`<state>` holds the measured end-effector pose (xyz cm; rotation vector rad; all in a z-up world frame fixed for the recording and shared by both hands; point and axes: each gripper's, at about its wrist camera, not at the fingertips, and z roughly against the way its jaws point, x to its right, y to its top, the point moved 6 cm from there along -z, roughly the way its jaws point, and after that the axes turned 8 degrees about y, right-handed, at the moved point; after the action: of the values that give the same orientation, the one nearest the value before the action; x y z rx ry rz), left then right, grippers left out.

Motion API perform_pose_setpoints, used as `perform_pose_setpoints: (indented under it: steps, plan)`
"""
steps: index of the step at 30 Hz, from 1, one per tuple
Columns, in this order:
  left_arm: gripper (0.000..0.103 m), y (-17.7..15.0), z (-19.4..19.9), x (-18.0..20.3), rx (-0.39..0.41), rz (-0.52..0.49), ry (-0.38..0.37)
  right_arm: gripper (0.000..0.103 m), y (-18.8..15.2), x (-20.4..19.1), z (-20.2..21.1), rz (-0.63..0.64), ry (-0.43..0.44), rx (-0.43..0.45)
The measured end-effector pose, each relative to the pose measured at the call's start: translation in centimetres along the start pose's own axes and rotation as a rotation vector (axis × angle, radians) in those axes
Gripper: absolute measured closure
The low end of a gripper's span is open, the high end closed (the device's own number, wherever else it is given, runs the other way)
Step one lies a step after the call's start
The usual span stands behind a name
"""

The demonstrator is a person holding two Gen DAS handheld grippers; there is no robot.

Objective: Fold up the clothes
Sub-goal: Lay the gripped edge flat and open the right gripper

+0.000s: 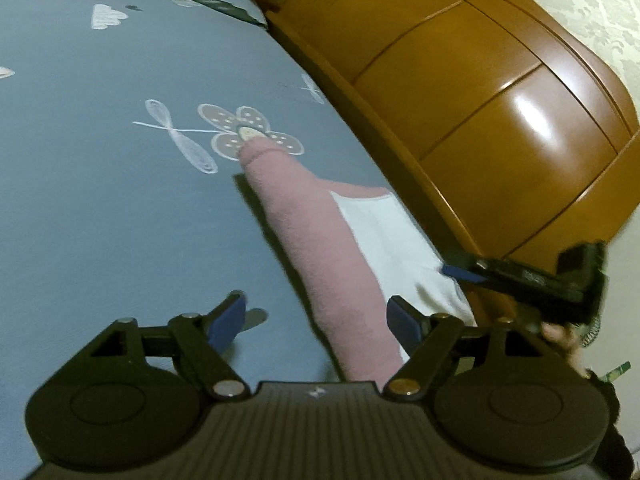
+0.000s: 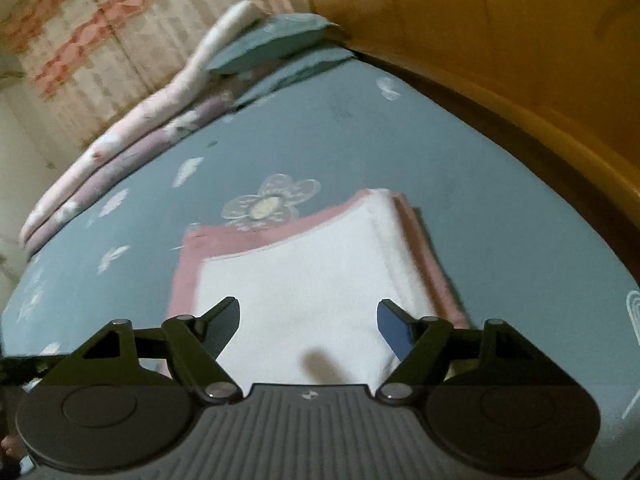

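Right wrist view: folded pink-white garment flat on bed, near headboard. Right gripper wide open, empty. Left gripper same, over pink edge. Risk: fingers snag top layer, possibly undo fold; blurry.

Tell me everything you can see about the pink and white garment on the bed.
The pink and white garment lies folded flat on the blue flower-print bed sheet, near the wooden bed frame. It looks like soft fleece: a white panel with pink edging, and layered edges show along one side. In the left wrist view a pink sleeve-like part stretches out onto a printed flower. Nothing grips it; it touches only the sheet.
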<state>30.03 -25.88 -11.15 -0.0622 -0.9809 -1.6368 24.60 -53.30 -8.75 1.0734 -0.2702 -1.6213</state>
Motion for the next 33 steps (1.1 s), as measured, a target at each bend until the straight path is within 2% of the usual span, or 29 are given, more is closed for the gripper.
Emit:
perform_pose_setpoints:
  steps: [1,3,4,6,7,11,15,17,19,23,25,28,33]
  plan:
    - [0.025,-0.1,0.1,-0.2,-0.002,0.004,-0.001,0.023,-0.5,-0.2,0.3,0.008,0.013,-0.02]
    - [0.025,-0.4,0.0,-0.4,-0.008,0.011,0.004,0.023,-1.6,0.5,0.4,0.033,-0.037,-0.065]
    - [0.024,-0.5,-0.1,-0.5,-0.01,0.013,0.01,0.028,-2.0,1.3,0.2,0.032,-0.072,-0.083]
    - [0.024,-0.7,-0.2,-0.6,-0.014,0.013,0.023,0.041,-2.2,2.4,0.6,-0.016,-0.078,-0.068]
    - [0.024,-0.9,-0.1,-0.6,-0.012,0.005,0.03,0.042,-2.2,2.9,1.0,-0.045,-0.073,-0.055]
    - [0.022,-1.2,0.6,-0.6,0.003,-0.048,0.086,0.037,-2.4,0.2,2.9,0.014,-0.084,-0.012]
    - [0.022,-1.6,1.1,-0.5,0.006,-0.062,0.107,0.036,-4.2,-0.1,2.7,0.024,-0.121,-0.069]
    - [0.022,-1.9,1.3,-0.4,0.005,-0.06,0.105,0.037,-4.8,1.0,2.4,-0.004,-0.169,-0.096]
    - [0.019,-2.1,1.4,-0.4,0.011,-0.083,0.123,0.037,-4.8,0.8,2.8,-0.014,-0.177,-0.086]
    - [0.017,-2.4,1.6,-0.4,0.055,-0.182,0.222,0.035,-3.7,-3.6,2.9,0.115,-0.16,-0.044]
    - [0.017,-2.5,1.6,-0.8,0.066,-0.195,0.262,0.035,-2.8,-6.3,2.0,0.192,-0.137,-0.035]
    - [0.017,-2.4,2.0,-1.7,0.067,-0.164,0.25,0.04,-1.8,-9.1,-0.8,0.281,-0.145,-0.052]
    - [0.017,-2.2,2.7,-3.9,0.075,-0.124,0.267,0.046,-0.8,-10.5,-7.7,0.335,-0.181,-0.114]
